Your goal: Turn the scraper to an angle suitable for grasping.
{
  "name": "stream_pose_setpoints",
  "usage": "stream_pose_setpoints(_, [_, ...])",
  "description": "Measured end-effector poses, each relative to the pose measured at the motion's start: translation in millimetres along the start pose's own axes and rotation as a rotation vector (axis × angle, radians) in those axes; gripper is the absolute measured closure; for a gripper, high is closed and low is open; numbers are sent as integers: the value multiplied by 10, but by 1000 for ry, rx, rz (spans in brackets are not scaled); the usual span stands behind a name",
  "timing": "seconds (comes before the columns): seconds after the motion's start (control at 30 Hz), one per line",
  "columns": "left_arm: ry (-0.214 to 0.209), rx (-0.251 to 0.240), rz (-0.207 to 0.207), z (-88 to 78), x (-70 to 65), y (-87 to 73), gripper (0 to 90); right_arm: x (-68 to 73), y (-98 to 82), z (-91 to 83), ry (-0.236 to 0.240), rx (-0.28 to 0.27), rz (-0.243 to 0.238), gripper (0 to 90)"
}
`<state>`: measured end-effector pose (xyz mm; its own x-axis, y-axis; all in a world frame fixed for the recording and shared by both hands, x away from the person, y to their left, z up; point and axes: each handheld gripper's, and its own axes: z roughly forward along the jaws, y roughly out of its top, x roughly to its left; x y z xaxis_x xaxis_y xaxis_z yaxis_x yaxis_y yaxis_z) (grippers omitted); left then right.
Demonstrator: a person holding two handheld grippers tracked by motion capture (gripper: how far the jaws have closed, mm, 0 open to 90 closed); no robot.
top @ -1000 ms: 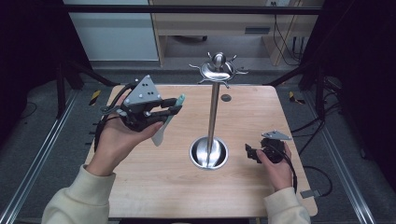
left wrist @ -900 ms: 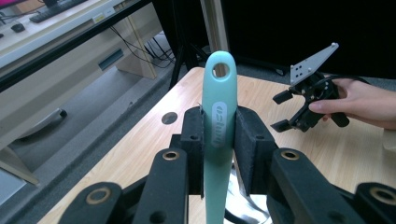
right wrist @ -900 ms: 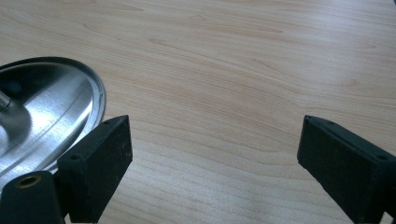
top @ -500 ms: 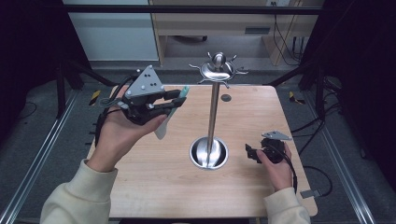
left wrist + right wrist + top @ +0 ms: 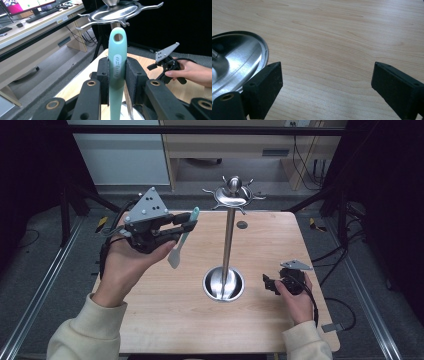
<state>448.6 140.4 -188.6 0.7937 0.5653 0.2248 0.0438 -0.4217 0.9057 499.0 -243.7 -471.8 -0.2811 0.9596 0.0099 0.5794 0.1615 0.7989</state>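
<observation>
A mint-green spatula (image 5: 183, 237) with a pale blade hangs from my left gripper (image 5: 186, 223), which is shut on its handle and held above the table's left side. In the left gripper view the spatula handle (image 5: 116, 62) stands upright between the jaws, its hanging hole just below a hook of the steel stand top (image 5: 117, 13). The utensil stand (image 5: 229, 235) is a steel pole with a round dish base (image 5: 223, 284) and a hooked crown (image 5: 233, 195). My right gripper (image 5: 268, 284) rests low on the table right of the base, open and holding nothing (image 5: 325, 86).
The wooden table (image 5: 200, 330) has bare board at front and right. A small dark disc (image 5: 242, 225) lies near the far edge. A desk with a monitor and keyboard (image 5: 32, 15) stands beyond the table. Metal rails run along both sides.
My left gripper has carried the spatula up and to the right, closer to the stand's crown. The right gripper has stayed put.
</observation>
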Motion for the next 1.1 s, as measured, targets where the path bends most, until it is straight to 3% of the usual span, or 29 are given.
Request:
stream_pose_setpoints(0.3, [-5,0,-19,66,18,13,742,-2,0,6,5,3,2,105])
stream_pose_setpoints(0.8, [4,-5,-51,105,-68,49,742,3,2,7,6,0,-5,105])
stream_pose_setpoints(1.1, [6,10,-47,155,-116,104,741,-2,5,4,7,-2,-6,105])
